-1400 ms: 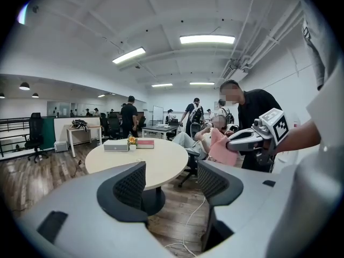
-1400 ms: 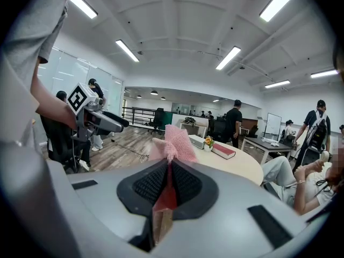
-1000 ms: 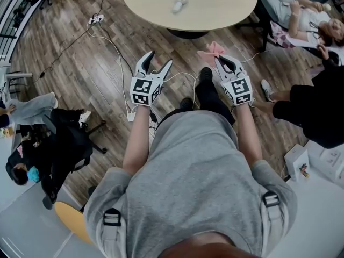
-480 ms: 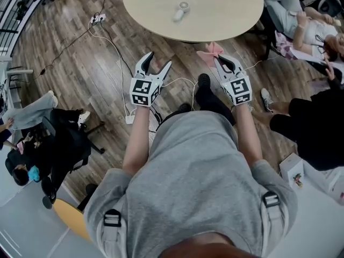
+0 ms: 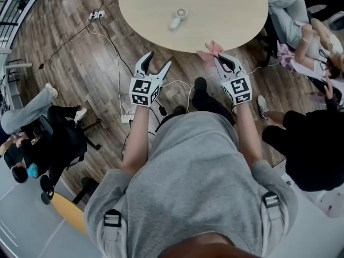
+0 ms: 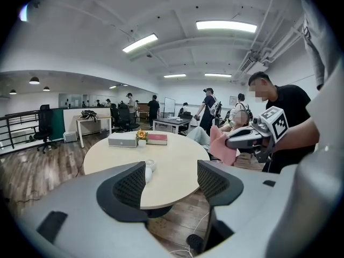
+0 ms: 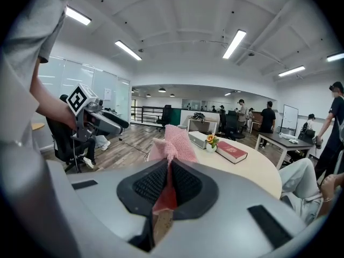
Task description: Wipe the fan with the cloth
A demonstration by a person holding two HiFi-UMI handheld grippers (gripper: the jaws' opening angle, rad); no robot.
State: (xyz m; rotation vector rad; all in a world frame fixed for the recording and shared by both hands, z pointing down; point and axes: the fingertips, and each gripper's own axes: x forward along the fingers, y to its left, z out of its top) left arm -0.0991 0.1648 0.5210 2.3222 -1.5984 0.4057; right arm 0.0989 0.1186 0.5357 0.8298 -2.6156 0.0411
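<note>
One cloth (image 5: 210,49) in R gripper (image 5: 220,59); L gripper (image 5: 158,59) empty.

Open-plan office w/ wood-plank floor (image 5: 75,85), round beige table (image 5: 231,15), white ceiling (image 6: 161,9) w/ strip lights (image 6: 226,25).

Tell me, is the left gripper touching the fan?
Apart. The head view shows the open left gripper over the floor, short of the table where the fan lies.

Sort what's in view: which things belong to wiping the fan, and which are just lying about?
Job: fan on the table; pink cloth, clamped in the right gripper; left gripper, open and empty.
Lying about: red book; grey box; flower pot; power strip.
</note>
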